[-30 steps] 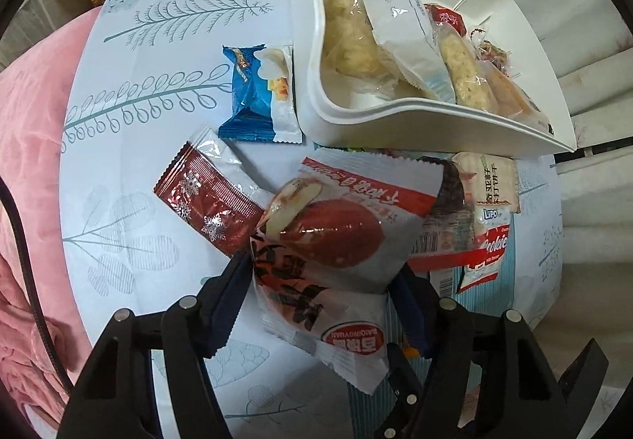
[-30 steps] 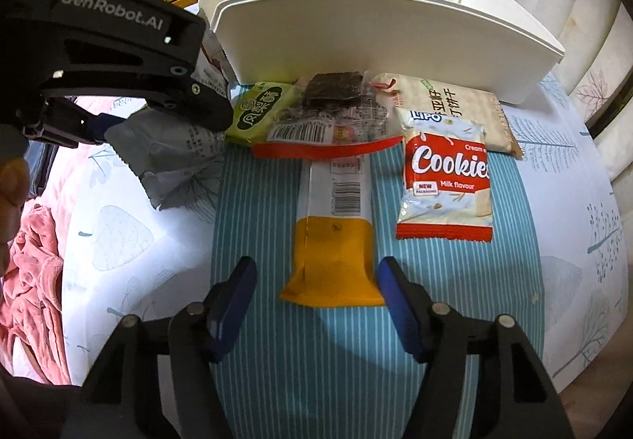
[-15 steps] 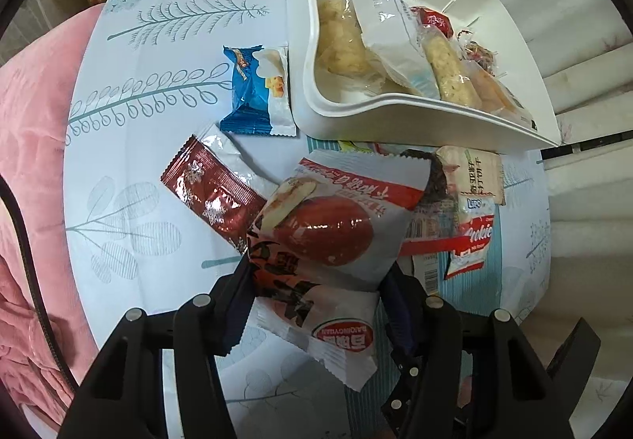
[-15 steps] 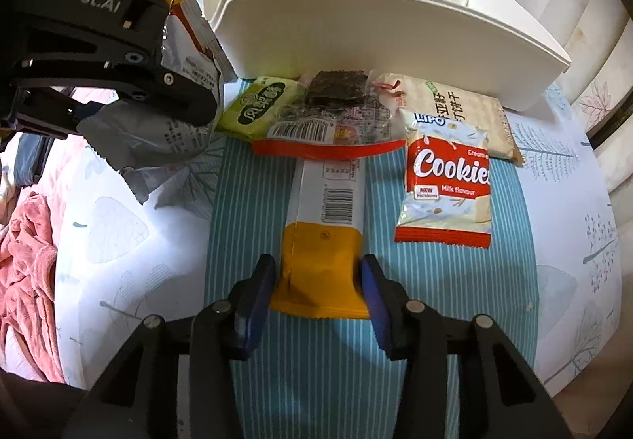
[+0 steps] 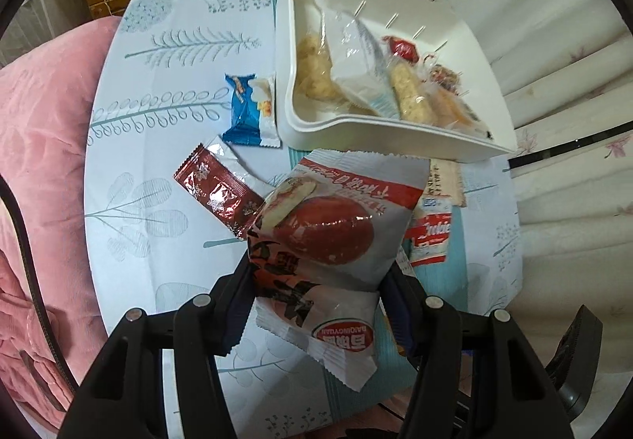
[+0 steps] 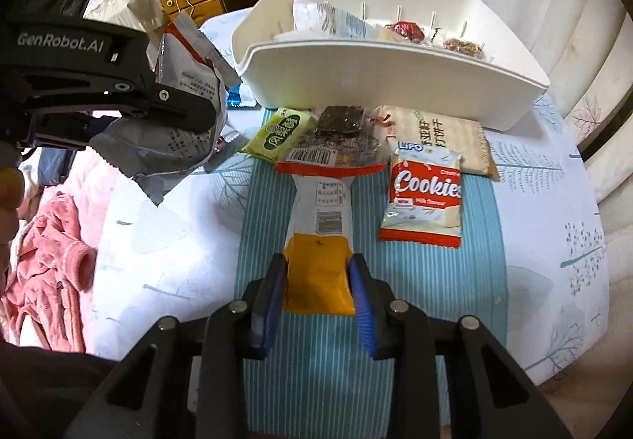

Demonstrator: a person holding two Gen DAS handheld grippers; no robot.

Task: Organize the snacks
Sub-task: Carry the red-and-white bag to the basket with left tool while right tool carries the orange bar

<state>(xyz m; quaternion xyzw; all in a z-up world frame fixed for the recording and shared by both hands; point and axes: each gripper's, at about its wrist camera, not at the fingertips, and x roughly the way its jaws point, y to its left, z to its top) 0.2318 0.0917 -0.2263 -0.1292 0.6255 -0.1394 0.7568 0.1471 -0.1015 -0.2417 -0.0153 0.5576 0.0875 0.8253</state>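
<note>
Our left tongs [image 5: 316,280] pinch a silver-and-red snack packet [image 5: 332,229] and hold it in the air just in front of the white bin [image 5: 395,130], while our right tongs [image 6: 316,280] are pressed against the orange end of a long white-and-orange packet [image 6: 320,241] lying on the striped tabletop [image 6: 474,280], its far end pointing at the bin. Directly before the bin lie a red-and-white Cookies packet [image 6: 423,197], a green packet [image 6: 281,130] and a beige packet [image 6: 439,134]. To the bin's left lie a blue packet [image 5: 249,110] and a dark red sachet [image 5: 217,190]; inside the bin, several wrapped snacks [image 5: 407,99] already rest.
</note>
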